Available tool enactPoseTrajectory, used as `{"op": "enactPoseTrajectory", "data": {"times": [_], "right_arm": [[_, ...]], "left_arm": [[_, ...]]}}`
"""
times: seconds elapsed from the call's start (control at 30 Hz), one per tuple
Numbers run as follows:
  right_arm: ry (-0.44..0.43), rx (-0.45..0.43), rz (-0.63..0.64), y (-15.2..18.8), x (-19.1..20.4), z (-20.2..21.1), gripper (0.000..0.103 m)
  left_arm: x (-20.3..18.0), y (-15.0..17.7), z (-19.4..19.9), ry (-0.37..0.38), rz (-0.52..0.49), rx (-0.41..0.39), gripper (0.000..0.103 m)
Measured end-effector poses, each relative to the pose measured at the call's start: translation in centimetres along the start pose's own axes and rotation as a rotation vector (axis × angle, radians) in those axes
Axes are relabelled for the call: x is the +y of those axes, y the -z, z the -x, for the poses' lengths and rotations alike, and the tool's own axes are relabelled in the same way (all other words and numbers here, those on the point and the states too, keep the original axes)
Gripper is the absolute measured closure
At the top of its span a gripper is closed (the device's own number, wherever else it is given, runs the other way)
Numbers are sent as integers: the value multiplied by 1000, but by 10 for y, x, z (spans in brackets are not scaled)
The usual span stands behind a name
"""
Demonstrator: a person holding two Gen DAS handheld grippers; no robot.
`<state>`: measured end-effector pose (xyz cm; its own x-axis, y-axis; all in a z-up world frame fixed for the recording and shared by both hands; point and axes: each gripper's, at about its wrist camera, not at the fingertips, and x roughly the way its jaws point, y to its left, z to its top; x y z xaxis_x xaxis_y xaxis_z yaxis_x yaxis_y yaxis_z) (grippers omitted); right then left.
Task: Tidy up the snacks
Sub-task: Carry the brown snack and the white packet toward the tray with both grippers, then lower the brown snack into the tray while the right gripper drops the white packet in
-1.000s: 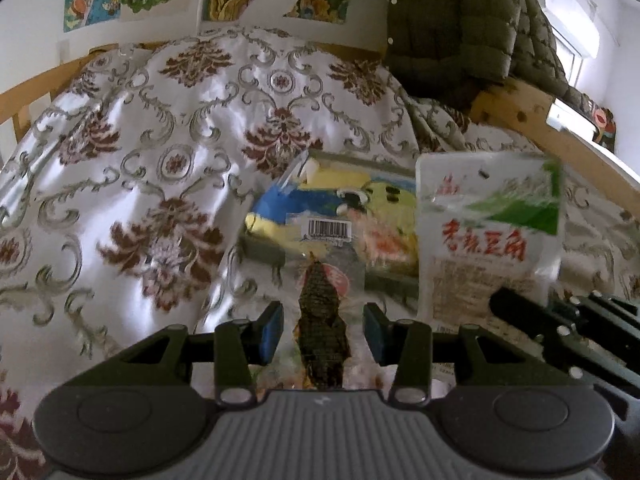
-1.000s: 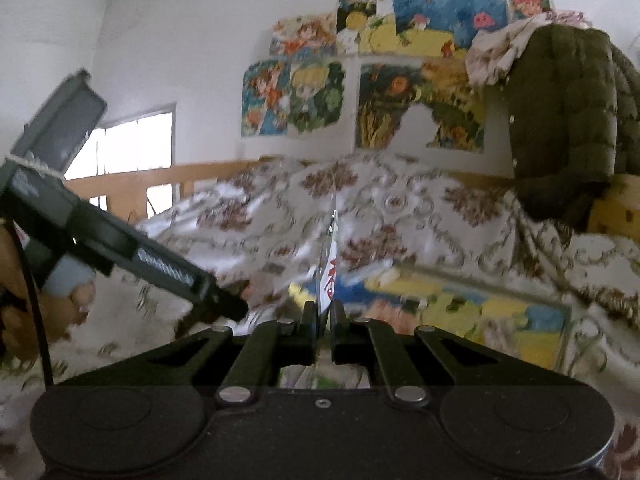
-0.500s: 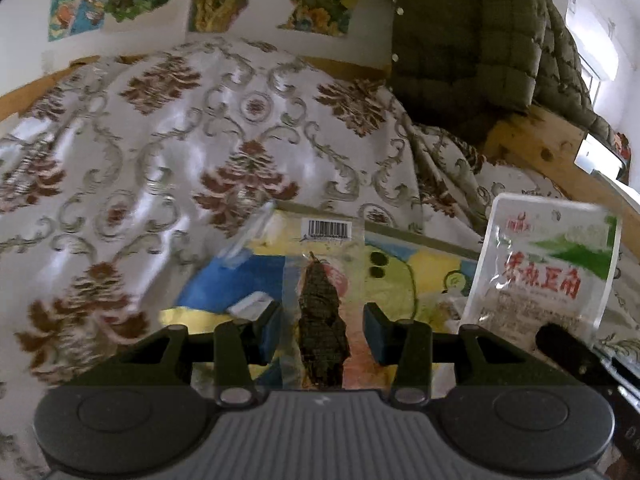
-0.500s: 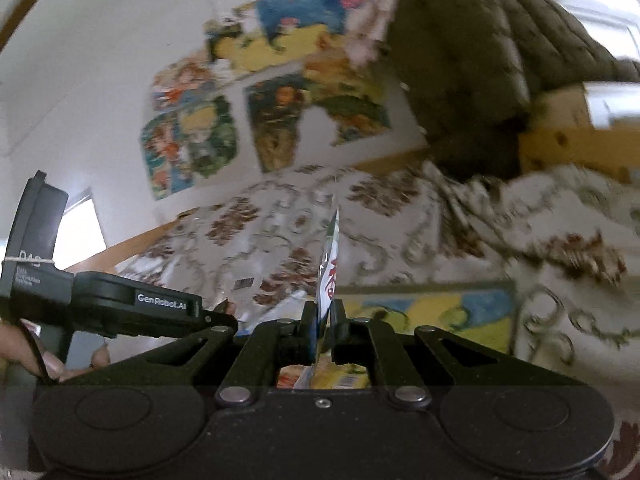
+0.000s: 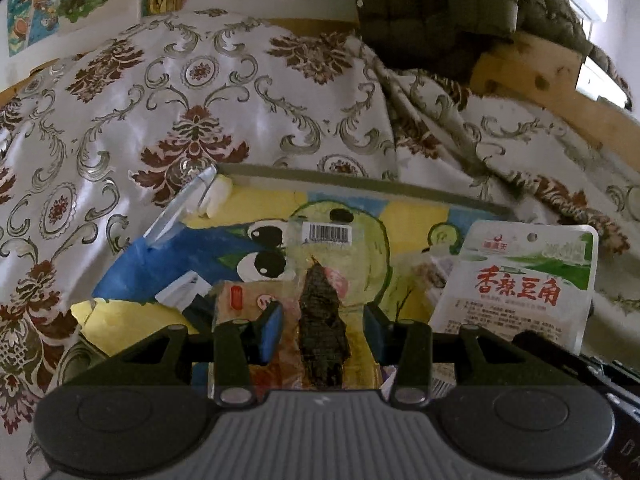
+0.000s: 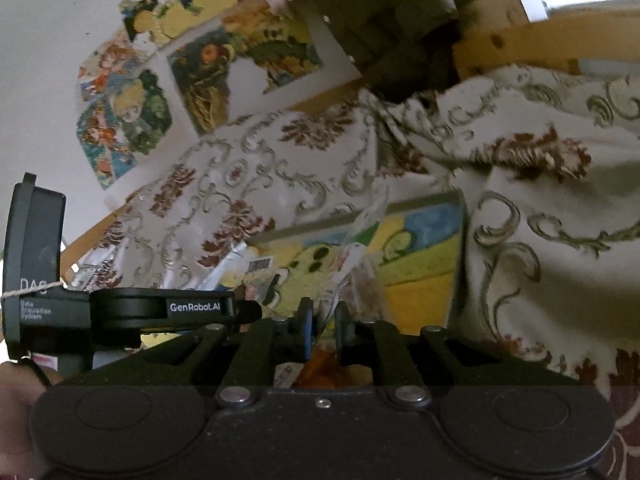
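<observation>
Two grippers work over one box. Low in the left wrist view, the left gripper (image 5: 323, 330) stands with its blue-padded fingers apart; a clear packet (image 5: 322, 312) holding a dark strip sits between them, and whether either pad touches it cannot be told. Lower right in that view, the white and green pouch (image 5: 520, 280) stands upright. In the right wrist view the right gripper (image 6: 323, 330) has its fingers slightly apart around the pouch's lower edge; the blur hides whether they pinch it. Behind both lies the cartoon-printed box (image 5: 360, 188), with a few packets already inside. Farther up, the patterned quilt (image 5: 200, 100) fills the frame. My judgement: sorting is partway, and both held snacks remain to be dropped in.
</observation>
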<state>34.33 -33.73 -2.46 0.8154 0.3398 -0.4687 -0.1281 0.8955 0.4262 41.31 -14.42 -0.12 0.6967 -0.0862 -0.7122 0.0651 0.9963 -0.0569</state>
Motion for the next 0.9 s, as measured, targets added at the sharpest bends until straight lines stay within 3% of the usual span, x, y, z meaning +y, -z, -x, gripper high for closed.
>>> {"op": "enactPoseTrajectory", "data": {"times": [0.37, 0.4, 0.5, 0.6, 0.73, 0.9], "right_arm": [[20, 55, -48, -3, -5, 0, 86], [24, 61, -46, -4, -4, 0, 83], [44, 78, -35, -5, -1, 1, 60], [51, 93, -31, -7, 1, 3, 55], [51, 103, -28, -9, 4, 10, 36], [28, 114, -19, -11, 12, 21, 20]], "left_arm": [[6, 3, -7, -3, 45, 43, 52], [6, 3, -6, -4, 45, 41, 51], [6, 3, -2, -7, 47, 36, 43], [8, 5, 4, -8, 53, 28, 41], [13, 8, 17, -4, 73, 5, 30], [24, 11, 40, -5, 100, -36, 19]]}}
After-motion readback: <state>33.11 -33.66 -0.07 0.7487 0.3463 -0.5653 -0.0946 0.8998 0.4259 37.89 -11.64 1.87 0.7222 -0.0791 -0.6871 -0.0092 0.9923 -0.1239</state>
